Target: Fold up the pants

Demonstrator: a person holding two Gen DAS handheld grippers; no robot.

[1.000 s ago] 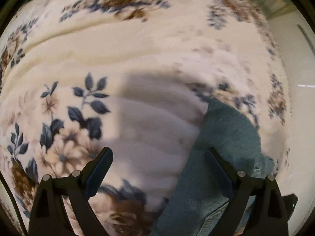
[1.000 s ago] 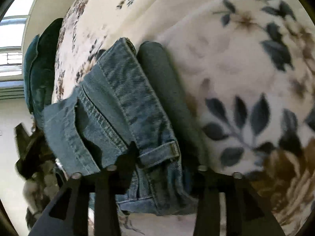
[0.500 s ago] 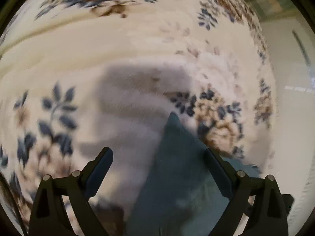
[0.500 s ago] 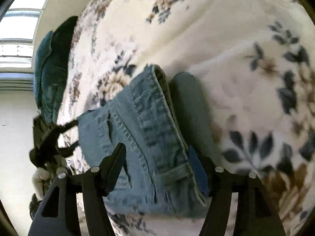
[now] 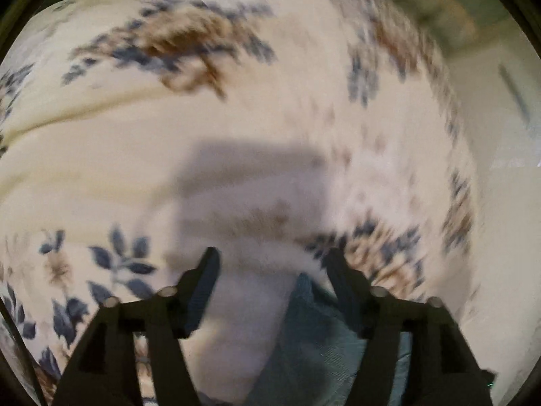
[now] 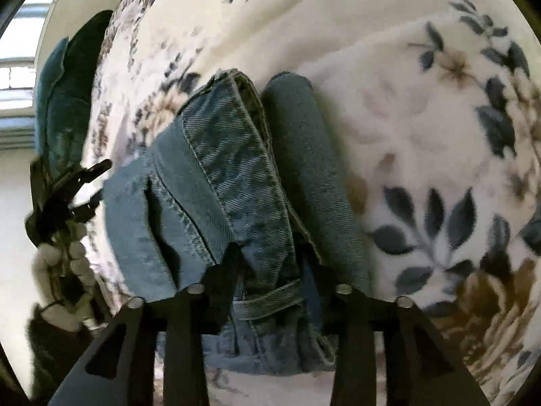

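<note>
Right tool (image 6: 270, 260): its two fingers stand on either side of the thick top band of the pants (image 6: 216, 182), right by a belt loop. Its jaws have just been opening, so the band sits between them but does not look squeezed.
Left tool (image 5: 270, 267): half wide, and its jaws have just been closing. A soft corner of the pants (image 5: 314, 348) lies low between its fingers, but the pads do not press on it. This view is blurry.
Pants: blue jeans, bunched in thick layers on the flowery blanket (image 6: 422, 118) of a bed. They are not flat or neat yet.
Other things: a dark green pillow (image 6: 64, 101) lies at the far edge of the bed, well away from the pants.
Step in hand: most likely getting a good hold of the pants at two ends.
How to do it well: each tool should bite only the jeans, not the fluffy blanket under them.
Tip: the right tool should close on the whole band, since it is thick and may slip.
Tip: the left tool should go lower onto the corner before it shuts.
Watch out: the layers may slide apart when lifted.
</note>
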